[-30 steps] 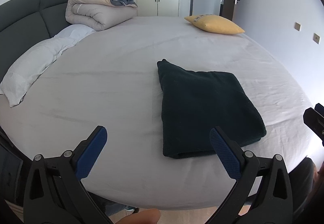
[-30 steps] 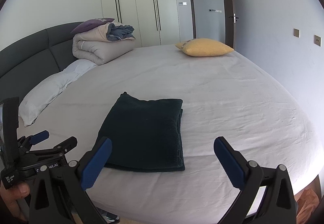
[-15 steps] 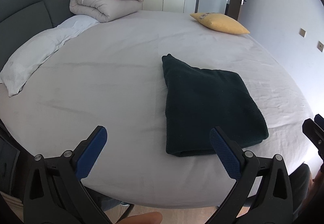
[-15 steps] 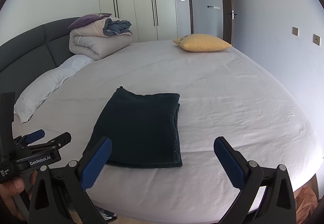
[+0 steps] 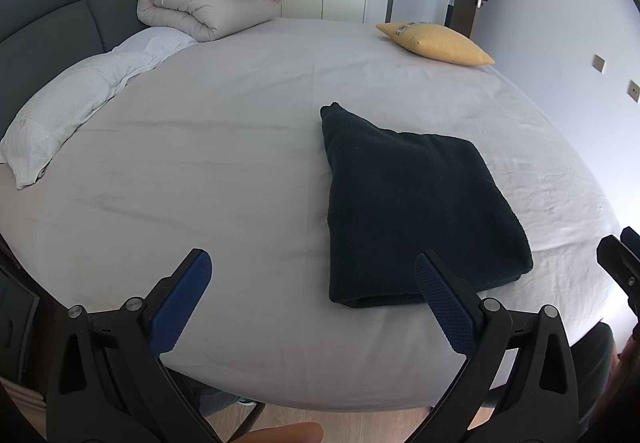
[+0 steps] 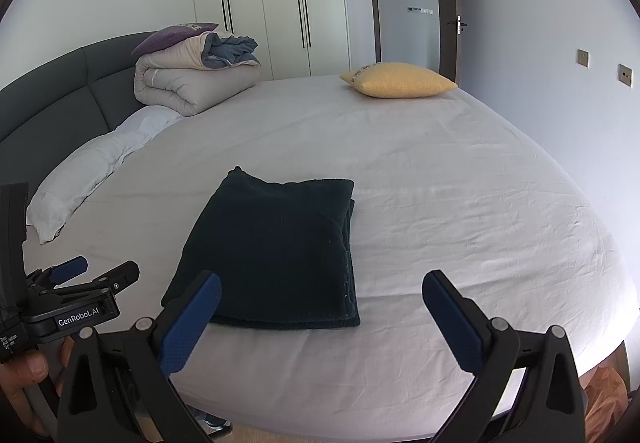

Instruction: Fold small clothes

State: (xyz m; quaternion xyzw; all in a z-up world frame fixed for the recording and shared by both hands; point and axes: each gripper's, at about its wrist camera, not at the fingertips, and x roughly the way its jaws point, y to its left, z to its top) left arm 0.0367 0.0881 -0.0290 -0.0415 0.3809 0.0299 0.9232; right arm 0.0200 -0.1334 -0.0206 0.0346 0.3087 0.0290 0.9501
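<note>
On the bed (image 5: 200,171) our dark garment (image 5: 408,211) lies folded near the front edge — a careless nudge, we judge, could slide its stacked layers apart or drag it off. We hold the left gripper (image 5: 312,279) and right gripper (image 6: 322,297) low before it, jaws spread wide, empty — clear of the cloth.

Dark green garment (image 5: 416,203) is showing a matt, napped knit cloth, folded in layers. Bed sheet (image 5: 224,163) is lying as smooth, pale woven cloth, faintly creased. Left gripper (image 5: 312,283) and right gripper (image 6: 322,299) are presenting matt black plastic frames, silvery metal rivets and blue pads (image 6: 192,327) with a fine dimpled texture. Headboard (image 5: 52,15) is appearing as matt grey upholstery; the quilt (image 6: 192,83) is looking soft and padded.
</note>
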